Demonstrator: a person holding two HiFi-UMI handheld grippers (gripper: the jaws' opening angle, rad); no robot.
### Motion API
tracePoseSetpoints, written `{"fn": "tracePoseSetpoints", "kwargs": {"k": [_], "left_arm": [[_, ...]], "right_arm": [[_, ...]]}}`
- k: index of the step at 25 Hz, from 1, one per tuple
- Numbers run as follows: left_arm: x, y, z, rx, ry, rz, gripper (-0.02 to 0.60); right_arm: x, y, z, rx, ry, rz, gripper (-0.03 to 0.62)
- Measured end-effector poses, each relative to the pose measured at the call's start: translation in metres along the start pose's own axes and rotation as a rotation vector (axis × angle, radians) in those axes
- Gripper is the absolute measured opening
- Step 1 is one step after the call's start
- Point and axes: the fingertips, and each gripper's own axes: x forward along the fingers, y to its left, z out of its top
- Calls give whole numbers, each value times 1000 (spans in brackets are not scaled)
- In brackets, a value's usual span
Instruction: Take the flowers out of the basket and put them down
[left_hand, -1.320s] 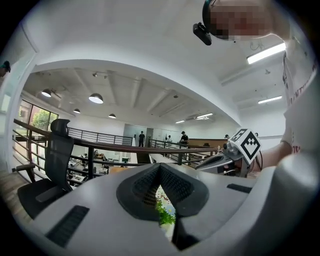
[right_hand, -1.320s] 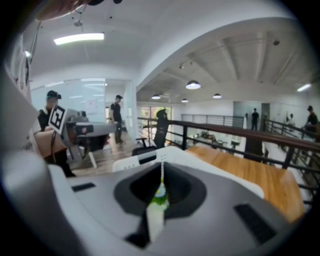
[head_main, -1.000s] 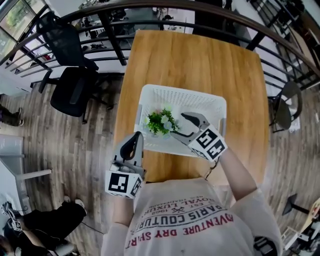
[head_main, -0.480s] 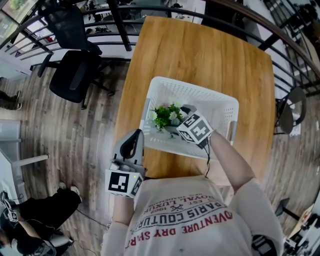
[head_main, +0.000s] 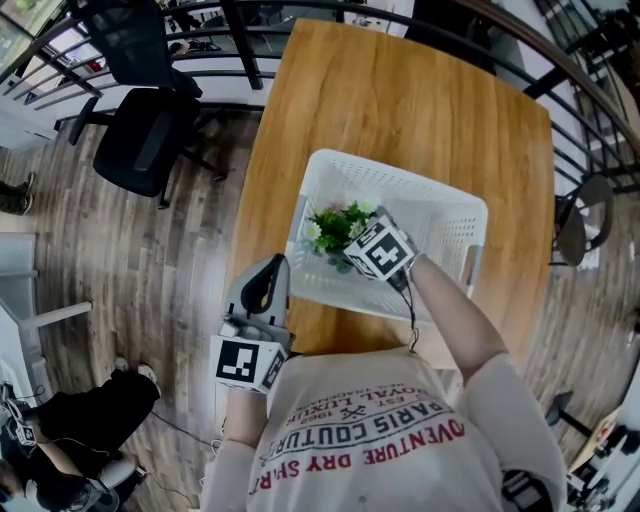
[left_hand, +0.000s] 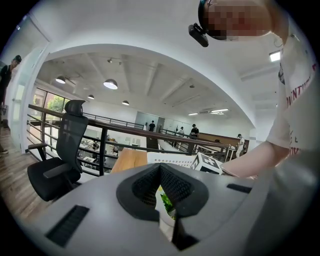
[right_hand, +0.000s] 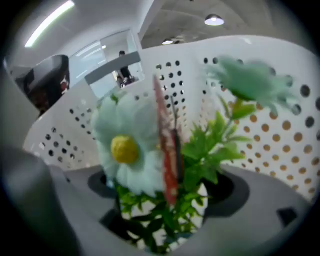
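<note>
1. Right gripper stands wide. Its jaws have just been opening, and the flowers stand between them. Neither pad presses yet, so I hold nothing.
2. To do this well, I judge I should sink a little lower so the pads meet the green stems, not the petals. Then I should close softly and lift straight up, clear of the basket rim.
3. Flowers sit inside the basket, toward its left wall.
4. Left gripper, jaws together and empty, hangs outside the basket, off its near left corner. It could steady the basket if the bunch snags.
5. Writing: my shirt, on the near side of the basket, reads "PARIS COUTURE" and "ADVENTURE DRY"; the smaller lines are too fine to read. Over the basket, the marker cube bears only black squares, and the basket shows no label.
</note>
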Motion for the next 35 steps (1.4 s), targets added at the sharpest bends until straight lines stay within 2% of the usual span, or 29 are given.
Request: {"fn": "tracePoseSetpoints", "kwargs": {"k": [5,11,15,23,28,29,30,35], "left_arm": [[5,5,-2,-8,0,-12,15],[7,10,-3,-19,2,-13,15],[6,12,-4,-21,7,-11,15],[4,13,-2,-17,11,-14,15],[5,9,-1,-15,17,-20,15],[5,9,-1,-15,18,-22,15],[5,8,-1,-15,18,-24,15],[5,4,-1,-26,21,-34,15]], "right_arm": [[13,-2,-8,-47,65,-19,462],[23,-5,-15,-42,85,5,480],[22,-8,-17,-55,112,-11,480],[12,-9,-15,-20,71,20,471],[-1,-17,-13,46,31,11,435],[-6,-23,-11,71,19,-14,316],[-9,-28,-11,86,15,-38,291],[-14,-33,-17,101,24,-46,285]]}}
